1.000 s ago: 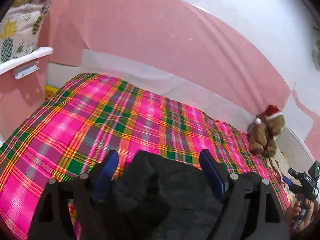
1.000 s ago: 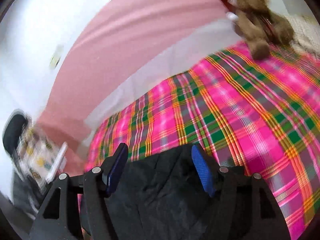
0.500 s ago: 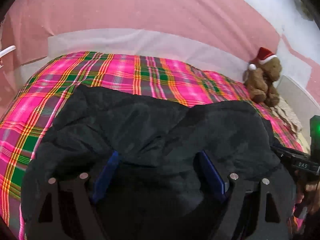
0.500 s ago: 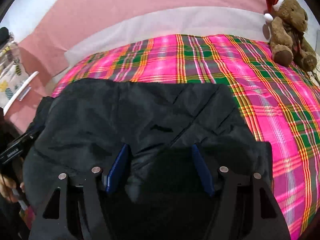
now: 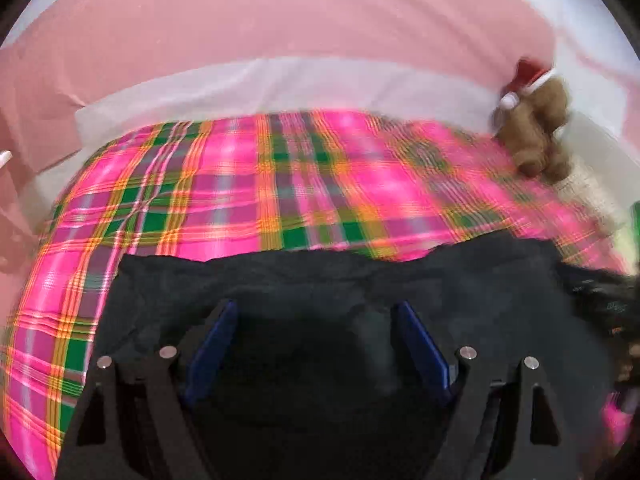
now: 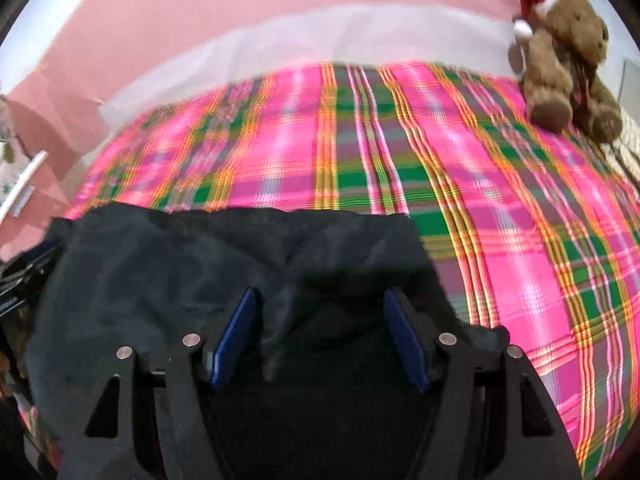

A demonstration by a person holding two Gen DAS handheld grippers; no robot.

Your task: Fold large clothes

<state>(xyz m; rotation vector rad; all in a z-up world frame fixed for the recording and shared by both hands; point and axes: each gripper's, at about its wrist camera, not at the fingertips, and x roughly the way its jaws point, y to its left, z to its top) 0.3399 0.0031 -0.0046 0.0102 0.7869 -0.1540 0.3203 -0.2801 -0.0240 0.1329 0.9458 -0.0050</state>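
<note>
Black padded garment (image 5: 320, 280) lies spread on the pink-green plaid bedsheet (image 5: 280, 184), far edge roughly straight, near part bunched up between the fingers of both tools. Left gripper (image 5: 314, 344) has its blue pads set wide with dark cloth mounded between them; whether they bite on it or just straddle it, cannot tell. Right gripper (image 6: 324, 332): same picture, wide jaws, fabric heaped between, grip unclear. Brown teddy bear in a red Santa hat (image 6: 560, 52) sits at the far corner, well apart from the garment. Risks, as I judge them: thick slippery fabric slides out of a loose wide hold, one side drops, fold goes skewed; uneven pull between the two hands wrinkles the lower layer or drags the sheet
</note>
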